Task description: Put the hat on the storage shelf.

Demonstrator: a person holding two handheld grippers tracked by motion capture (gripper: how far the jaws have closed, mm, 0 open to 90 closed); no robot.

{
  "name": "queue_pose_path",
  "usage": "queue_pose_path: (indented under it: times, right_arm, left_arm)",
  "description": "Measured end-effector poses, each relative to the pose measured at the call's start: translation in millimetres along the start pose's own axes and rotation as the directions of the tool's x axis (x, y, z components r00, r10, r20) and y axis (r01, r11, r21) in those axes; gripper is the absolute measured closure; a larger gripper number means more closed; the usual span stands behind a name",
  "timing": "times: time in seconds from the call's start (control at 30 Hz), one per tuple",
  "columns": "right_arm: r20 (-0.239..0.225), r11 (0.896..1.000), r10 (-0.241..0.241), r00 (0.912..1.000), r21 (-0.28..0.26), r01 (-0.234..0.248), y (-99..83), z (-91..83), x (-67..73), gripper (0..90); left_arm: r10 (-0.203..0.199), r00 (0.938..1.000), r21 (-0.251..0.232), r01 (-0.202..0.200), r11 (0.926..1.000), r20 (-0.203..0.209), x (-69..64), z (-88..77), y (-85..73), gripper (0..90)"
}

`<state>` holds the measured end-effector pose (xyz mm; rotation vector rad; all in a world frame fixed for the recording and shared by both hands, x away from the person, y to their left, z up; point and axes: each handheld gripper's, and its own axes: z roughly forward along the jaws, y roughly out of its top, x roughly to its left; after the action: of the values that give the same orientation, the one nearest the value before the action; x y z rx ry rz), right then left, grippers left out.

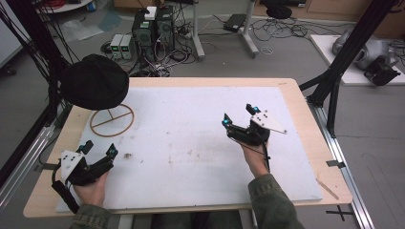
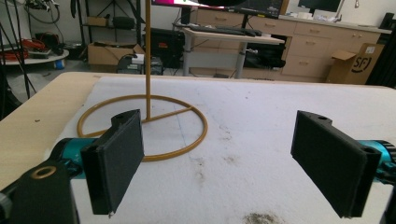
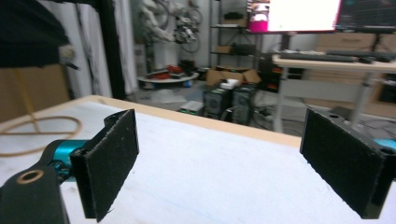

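A black hat (image 1: 95, 81) sits on top of a thin gold stand with a ring base (image 1: 112, 119) at the table's far left. In the left gripper view the ring base (image 2: 142, 126) and its upright pole (image 2: 148, 56) stand just ahead. My left gripper (image 1: 99, 150) is open near the front left of the white mat, its jaws wide apart with nothing between them (image 2: 219, 163). My right gripper (image 1: 238, 114) is open over the right half of the mat, also holding nothing (image 3: 219, 158). In the right gripper view the ring base (image 3: 42, 133) lies at the far left.
A white foam mat (image 1: 191, 143) covers most of the wooden table (image 1: 296, 95). A small dark smudge (image 1: 127, 155) lies on the mat near my left gripper. A black frame post (image 1: 344, 52) rises at the table's right. Computers and cables (image 1: 153, 33) sit on the floor beyond.
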<state>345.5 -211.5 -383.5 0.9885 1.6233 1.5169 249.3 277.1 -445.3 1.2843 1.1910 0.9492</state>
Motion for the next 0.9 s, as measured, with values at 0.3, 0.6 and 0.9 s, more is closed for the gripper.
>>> queue_pose_path:
  times: [0.3, 0.6, 0.9]
  right_arm:
    - [0.116, 0.999, 0.023, 0.9929, 0.037, -0.028, -30.9, -35.2, -24.6, 10.8]
    - [0.209, 0.999, 0.010, 0.9779, 0.048, -0.020, -43.1, -60.8, -43.2, 10.8]
    - [0.289, 0.999, 0.041, 0.9565, 0.019, -0.048, -50.8, -88.9, -61.9, 10.8]
  left_arm:
    - [0.003, 1.0000, 0.003, -0.003, 1.0000, -0.003, 0.0, 0.6, -0.1, 17.3]
    - [-0.001, 1.0000, 0.002, 0.001, 1.0000, -0.009, 0.0, 2.2, -0.3, 17.3]
    - [-0.007, 0.9999, 0.002, 0.007, 1.0000, -0.012, -0.4, 3.0, -0.5, 17.3]
